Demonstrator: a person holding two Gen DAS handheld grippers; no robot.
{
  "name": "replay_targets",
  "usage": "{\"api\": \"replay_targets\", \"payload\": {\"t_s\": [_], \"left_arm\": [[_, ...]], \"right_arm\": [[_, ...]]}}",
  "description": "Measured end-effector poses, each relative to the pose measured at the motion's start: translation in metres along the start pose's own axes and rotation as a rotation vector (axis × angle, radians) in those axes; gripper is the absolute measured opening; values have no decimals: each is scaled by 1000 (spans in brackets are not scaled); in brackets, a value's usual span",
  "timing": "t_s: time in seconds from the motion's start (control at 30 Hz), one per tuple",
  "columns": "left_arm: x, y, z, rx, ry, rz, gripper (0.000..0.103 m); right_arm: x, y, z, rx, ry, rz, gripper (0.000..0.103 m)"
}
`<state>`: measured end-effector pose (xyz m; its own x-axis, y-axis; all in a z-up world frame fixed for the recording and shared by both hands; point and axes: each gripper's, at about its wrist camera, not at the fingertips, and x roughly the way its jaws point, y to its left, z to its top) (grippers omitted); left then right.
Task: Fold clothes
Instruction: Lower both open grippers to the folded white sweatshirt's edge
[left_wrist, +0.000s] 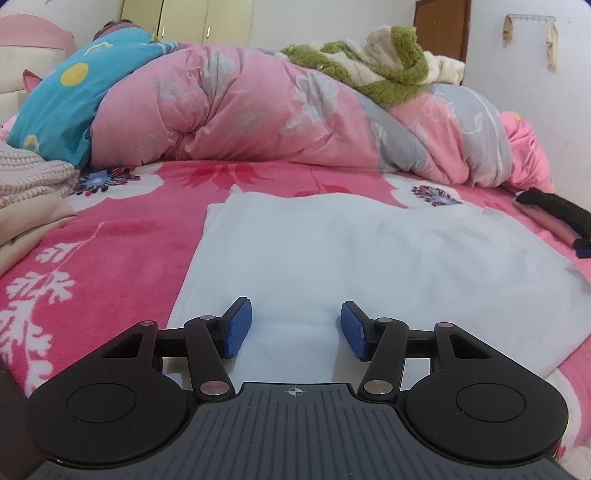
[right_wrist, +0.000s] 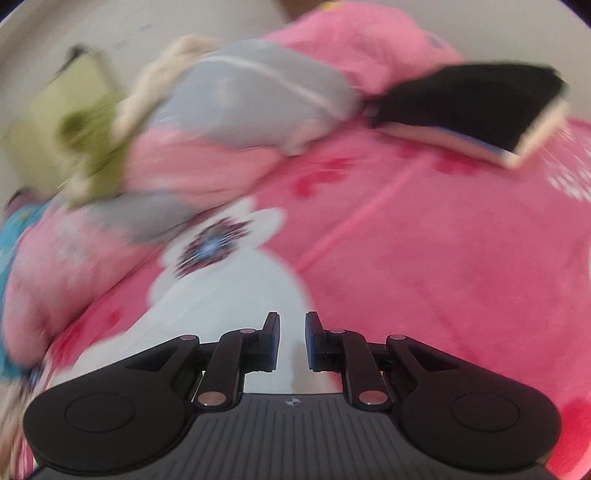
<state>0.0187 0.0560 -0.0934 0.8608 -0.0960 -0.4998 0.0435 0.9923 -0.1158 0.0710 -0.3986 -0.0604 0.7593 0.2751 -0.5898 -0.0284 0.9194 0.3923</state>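
- A white garment lies spread flat on a pink floral blanket, its near hem under the left gripper; its far edge shows two small peaks, and its right part runs toward the blanket's edge.
- The left gripper sits low over the near hem with its blue pads spread wide, cloth showing between them but not pinched.
- The right gripper hovers over what seems the garment's right corner, its jaws set narrow with a clear gap and nothing between them; its view is smeared, so its exact height over the cloth cannot be told.
- The flat rectangle fits either a piece laid out for folding or one part-folded and being smoothed; the pictures do not settle which.
- Judged from this, a clean fold calls for both grippers to take the same edge at matching points, each pad catching the top layer only and not the plush blanket beneath.
- The cloth looks thin and limp; lifting evenly and keeping the edge taut should stop sagging and skewed corners.
- A pink quilt heaped behind, a beige pile at the left and a black item at the right hem in the working space.
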Motion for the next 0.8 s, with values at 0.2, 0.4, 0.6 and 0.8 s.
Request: {"api": "replay_targets", "payload": {"t_s": [0.2, 0.4, 0.6, 0.8], "left_arm": [[-1, -4, 3, 2, 26, 33, 54], [-1, -14, 4, 27, 46, 81, 54], [1, -26, 8, 39, 71, 162, 56], [4, -38, 10, 73, 91, 255, 66]], "right_arm": [[-28, -31, -11, 51, -24, -71, 15], [-57, -65, -25, 101, -54, -162, 16], [-73, -25, -46, -215, -115, -53, 16], [-66, -28, -93, -466, -70, -88, 17]]}}
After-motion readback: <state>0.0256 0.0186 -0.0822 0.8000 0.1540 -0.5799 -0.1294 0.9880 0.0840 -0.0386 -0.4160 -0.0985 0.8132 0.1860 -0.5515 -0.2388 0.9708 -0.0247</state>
